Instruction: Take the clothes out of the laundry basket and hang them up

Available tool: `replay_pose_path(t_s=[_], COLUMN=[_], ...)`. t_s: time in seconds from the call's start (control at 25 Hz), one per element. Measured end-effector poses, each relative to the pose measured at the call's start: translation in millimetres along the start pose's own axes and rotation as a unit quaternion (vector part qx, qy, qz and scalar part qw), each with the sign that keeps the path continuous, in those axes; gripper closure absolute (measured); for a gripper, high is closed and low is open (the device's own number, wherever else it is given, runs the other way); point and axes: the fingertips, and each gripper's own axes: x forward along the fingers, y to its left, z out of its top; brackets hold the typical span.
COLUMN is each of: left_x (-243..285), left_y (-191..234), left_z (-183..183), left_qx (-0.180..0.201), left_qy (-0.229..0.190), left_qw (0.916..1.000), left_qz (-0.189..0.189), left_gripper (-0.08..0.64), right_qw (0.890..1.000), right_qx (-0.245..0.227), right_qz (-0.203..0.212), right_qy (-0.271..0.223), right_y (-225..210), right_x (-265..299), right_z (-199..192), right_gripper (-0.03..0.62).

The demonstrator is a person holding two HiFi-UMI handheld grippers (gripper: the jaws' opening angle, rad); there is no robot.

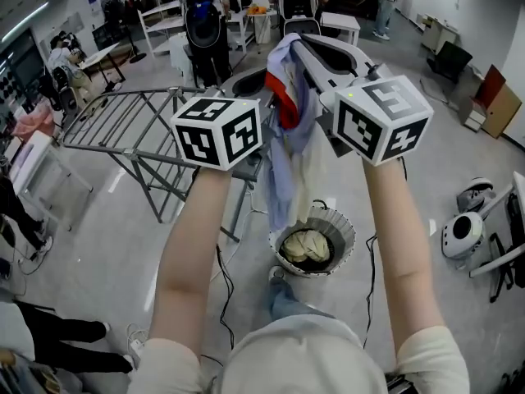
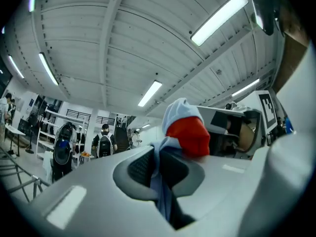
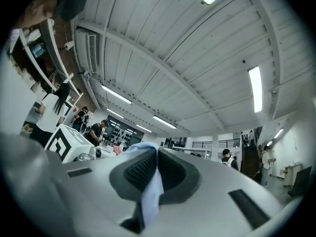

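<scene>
A garment (image 1: 289, 150) of light blue, red and cream cloth hangs between my two raised grippers, above the round laundry basket (image 1: 343, 224) on the floor. A cream cloth (image 1: 307, 247) lies in the basket. My left gripper (image 2: 159, 164) is shut on a light blue fold, with the garment's red part (image 2: 187, 132) bunched just past the jaws. My right gripper (image 3: 157, 164) is shut on another light blue edge (image 3: 152, 191) of the same garment. In the head view the left gripper (image 1: 264, 80) and right gripper (image 1: 289, 46) stand close together at the cloth's top.
A grey folding drying rack (image 1: 123, 121) stands to the left, beyond the left gripper. White helmet-like devices (image 1: 463, 232) and cables lie on the floor at the right. People, chairs and shelves stand at the far side of the room.
</scene>
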Motion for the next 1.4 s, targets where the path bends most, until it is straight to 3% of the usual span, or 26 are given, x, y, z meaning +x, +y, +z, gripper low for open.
replay_pose_path(t_s=[0.36,0.68,0.8,1.16,1.4], left_x=[99.9,172.2,189.3,218.4,233.9], left_y=[76.1,122.5,132.8,143.1,159.2], left_z=[88.6,146.8,161.0,139.0,79.6], left_qx=[0.064,0.087,0.076,0.007,-0.017], left_qy=[-0.030,-0.081,-0.099,-0.116,-0.083], left_qw=[0.9975,0.9929,0.9919,0.9902,0.9934], left_qz=[-0.003,-0.013,-0.022,-0.077,-0.077], left_gripper=[0.543,0.543,0.543,0.543,0.543], right_qw=[0.999,0.996,0.994,0.992,0.995], right_qx=[-0.032,-0.033,-0.041,-0.048,-0.021], right_qz=[-0.023,-0.042,-0.045,-0.078,-0.083], right_qy=[-0.035,-0.078,-0.087,-0.085,-0.051], right_y=[-84.1,-159.1,-175.9,-196.2,-206.0], right_x=[119.3,180.5,194.6,201.0,206.6], right_z=[36.9,68.2,76.6,49.4,-12.7], right_gripper=[0.580,0.580,0.580,0.580,0.580])
